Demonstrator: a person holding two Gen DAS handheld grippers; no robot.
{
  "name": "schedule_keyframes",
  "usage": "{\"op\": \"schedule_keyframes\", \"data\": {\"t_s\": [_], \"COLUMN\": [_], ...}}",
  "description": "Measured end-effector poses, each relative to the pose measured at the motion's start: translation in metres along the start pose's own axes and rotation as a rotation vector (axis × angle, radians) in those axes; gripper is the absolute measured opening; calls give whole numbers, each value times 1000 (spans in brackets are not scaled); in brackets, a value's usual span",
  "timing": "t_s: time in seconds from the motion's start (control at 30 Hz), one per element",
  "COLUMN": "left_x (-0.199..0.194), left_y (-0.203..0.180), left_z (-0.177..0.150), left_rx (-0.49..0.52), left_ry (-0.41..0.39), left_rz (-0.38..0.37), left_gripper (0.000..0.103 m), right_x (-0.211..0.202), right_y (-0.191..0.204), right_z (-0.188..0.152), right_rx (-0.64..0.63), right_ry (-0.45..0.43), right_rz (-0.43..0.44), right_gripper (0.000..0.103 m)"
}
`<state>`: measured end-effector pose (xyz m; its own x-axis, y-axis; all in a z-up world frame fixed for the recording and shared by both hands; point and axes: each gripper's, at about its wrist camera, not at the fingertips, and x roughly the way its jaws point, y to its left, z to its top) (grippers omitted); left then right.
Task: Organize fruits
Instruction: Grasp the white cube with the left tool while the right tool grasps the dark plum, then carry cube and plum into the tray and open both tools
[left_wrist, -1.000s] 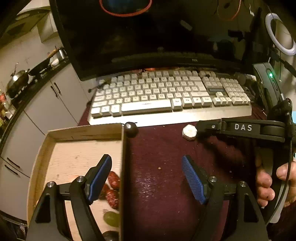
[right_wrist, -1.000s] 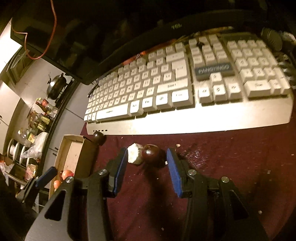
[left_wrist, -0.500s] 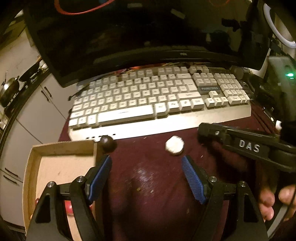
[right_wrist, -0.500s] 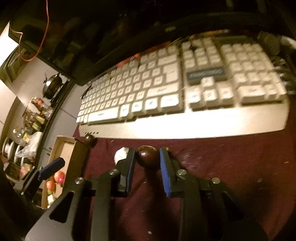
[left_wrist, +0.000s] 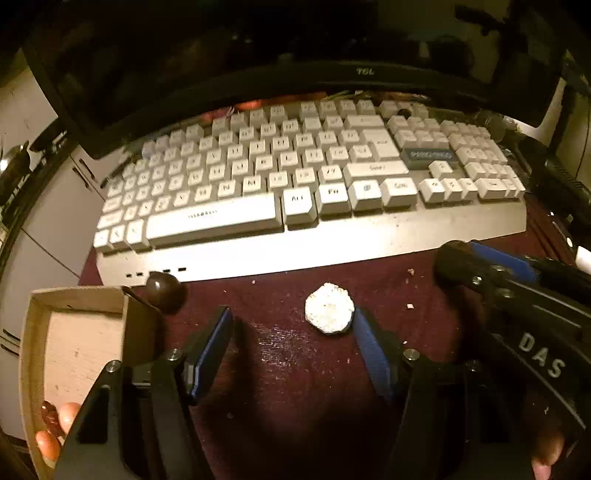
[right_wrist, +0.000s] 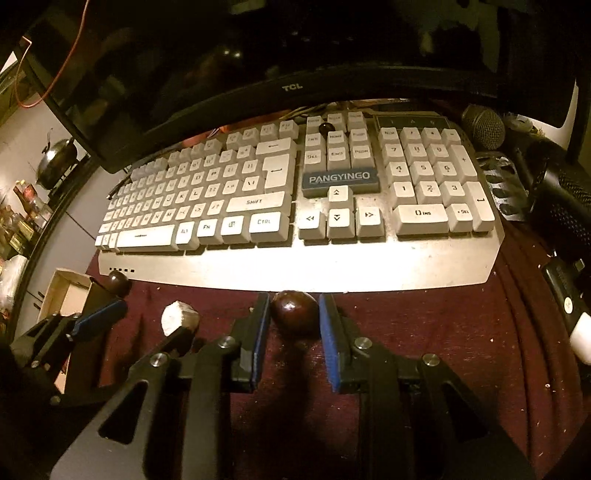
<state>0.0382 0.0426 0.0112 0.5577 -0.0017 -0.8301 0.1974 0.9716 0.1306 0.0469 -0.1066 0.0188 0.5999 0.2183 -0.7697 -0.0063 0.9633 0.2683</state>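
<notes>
The right gripper (right_wrist: 291, 321) had just closed on a dark round fruit (right_wrist: 294, 313) on the maroon cloth (left_wrist: 295, 387) before the keyboard (right_wrist: 295, 258), ready to lift toward the box (left_wrist: 33, 332). The left gripper (left_wrist: 291, 343) (jaws just narrowing, still spread and gripping nothing) had moved from the box to a pale peeled fruit (left_wrist: 328, 313) beside 1 pad. Legible writing: "TCL", "PANGYINGO", "DAS".

The right gripper (right_wrist: 293, 319) closed on the dark fruit (right_wrist: 294, 313); the left gripper (left_wrist: 291, 339), jaws closing, moved to the white piece (left_wrist: 328, 308).
</notes>
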Motion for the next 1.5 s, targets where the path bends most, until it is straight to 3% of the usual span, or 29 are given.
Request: {"op": "schedule_keyframes", "data": {"t_s": [0.07, 0.33, 0.57, 0.9, 1.2, 1.5], "left_x": [0, -3, -9, -72, -132, -150], "left_y": [0, -9, -7, 15, 51, 112], "left_z": [0, -3, -7, -24, -49, -74], "left_rx": [-7, 1, -20, -96, -183, -281], "left_ry": [-17, -28, -26, -165, -333, -360], "left_rz": [-6, -90, -113, -115, -13, 65], "left_gripper": [65, 26, 26, 26, 26, 26], "right_x": [2, 6, 5, -16, -40, -60], "right_y": [0, 3, 5, 15, 41, 100], "right_z": [0, -2, -3, -3, -7, -23], "right_rx": [4, -21, -29, -62, -157, -260], "right_ry": [8, 14, 10, -92, -236, -258], "right_rz": [-2, -24, -27, 31, 26, 92], "right_gripper": [29, 30, 29, 29, 29, 29]}}
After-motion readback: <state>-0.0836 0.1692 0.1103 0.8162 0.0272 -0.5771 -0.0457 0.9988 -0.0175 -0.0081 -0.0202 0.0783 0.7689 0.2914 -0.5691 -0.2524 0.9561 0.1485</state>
